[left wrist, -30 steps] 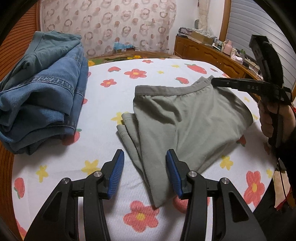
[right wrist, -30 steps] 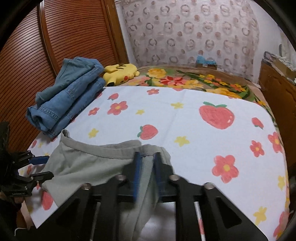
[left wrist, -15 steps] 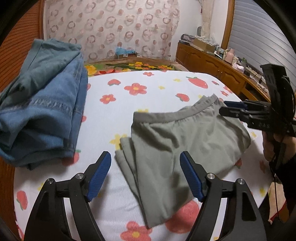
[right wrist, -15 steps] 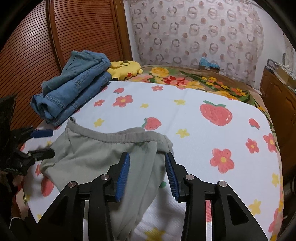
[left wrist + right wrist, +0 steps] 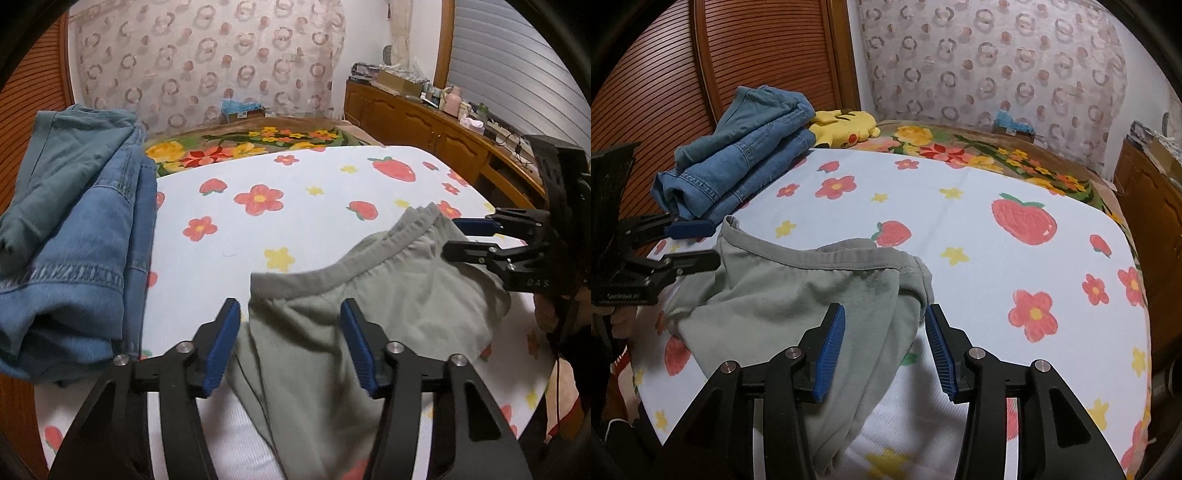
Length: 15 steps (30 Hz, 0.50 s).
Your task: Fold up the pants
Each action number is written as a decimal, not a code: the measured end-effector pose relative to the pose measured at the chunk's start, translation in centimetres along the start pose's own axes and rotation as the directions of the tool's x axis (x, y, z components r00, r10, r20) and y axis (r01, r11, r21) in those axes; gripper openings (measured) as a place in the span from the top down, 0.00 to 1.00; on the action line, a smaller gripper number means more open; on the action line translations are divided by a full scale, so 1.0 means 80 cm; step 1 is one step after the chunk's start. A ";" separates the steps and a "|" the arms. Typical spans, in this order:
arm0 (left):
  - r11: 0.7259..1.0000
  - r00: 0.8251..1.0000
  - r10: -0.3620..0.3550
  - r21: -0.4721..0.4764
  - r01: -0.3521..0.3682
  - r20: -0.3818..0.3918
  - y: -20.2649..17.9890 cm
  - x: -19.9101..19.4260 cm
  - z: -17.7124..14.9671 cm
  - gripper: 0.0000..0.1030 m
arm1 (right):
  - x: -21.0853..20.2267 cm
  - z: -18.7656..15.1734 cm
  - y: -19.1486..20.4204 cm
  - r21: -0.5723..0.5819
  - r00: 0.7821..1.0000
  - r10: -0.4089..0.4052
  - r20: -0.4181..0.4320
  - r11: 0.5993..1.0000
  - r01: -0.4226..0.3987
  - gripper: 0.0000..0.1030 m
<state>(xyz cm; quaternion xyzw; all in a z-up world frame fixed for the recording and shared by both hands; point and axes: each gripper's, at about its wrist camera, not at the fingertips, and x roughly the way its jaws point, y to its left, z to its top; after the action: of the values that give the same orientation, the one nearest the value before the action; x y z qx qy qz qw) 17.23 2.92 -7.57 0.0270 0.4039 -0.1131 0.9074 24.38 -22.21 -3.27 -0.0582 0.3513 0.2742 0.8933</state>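
Grey-green pants (image 5: 369, 306) lie folded on the flowered bed sheet, waistband toward the far side; they also show in the right wrist view (image 5: 798, 288). My left gripper (image 5: 290, 343) is open, its blue pads straddling the waistband's left corner just above the cloth. My right gripper (image 5: 884, 349) is open over the waistband's right corner. In the left wrist view the right gripper (image 5: 465, 236) shows at the right, jaws apart at the cloth's edge. The left gripper (image 5: 698, 245) shows at the left of the right wrist view.
A stack of folded blue jeans (image 5: 70, 240) sits at the left edge of the bed (image 5: 314, 206), also visible in the right wrist view (image 5: 738, 162). A yellow plush toy (image 5: 846, 127) lies behind it. A wooden cabinet (image 5: 424, 125) runs along the right.
My right gripper opened and let go of the waistband corner. My left gripper opened wider. Both moved forward toward the waistband, which now lies on the bed.
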 end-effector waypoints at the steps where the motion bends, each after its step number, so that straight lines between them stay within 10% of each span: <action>1: 1.000 1.000 0.001 -0.003 -0.001 -0.006 0.002 0.004 0.002 0.51 | 0.001 0.001 0.000 -0.001 1.000 0.002 -0.003 1.000 -0.002 0.54; 15: 0.996 0.997 0.010 -0.092 -0.018 -0.082 0.029 0.035 0.005 0.48 | 0.020 0.015 -0.013 0.050 0.997 0.054 -0.047 0.997 -0.052 0.54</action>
<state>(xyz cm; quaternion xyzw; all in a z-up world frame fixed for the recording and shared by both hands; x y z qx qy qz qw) 19.83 4.63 -9.49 -0.0075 0.4452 -0.0868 0.8912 26.60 -21.99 -3.49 -0.0336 0.3807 0.2878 0.8781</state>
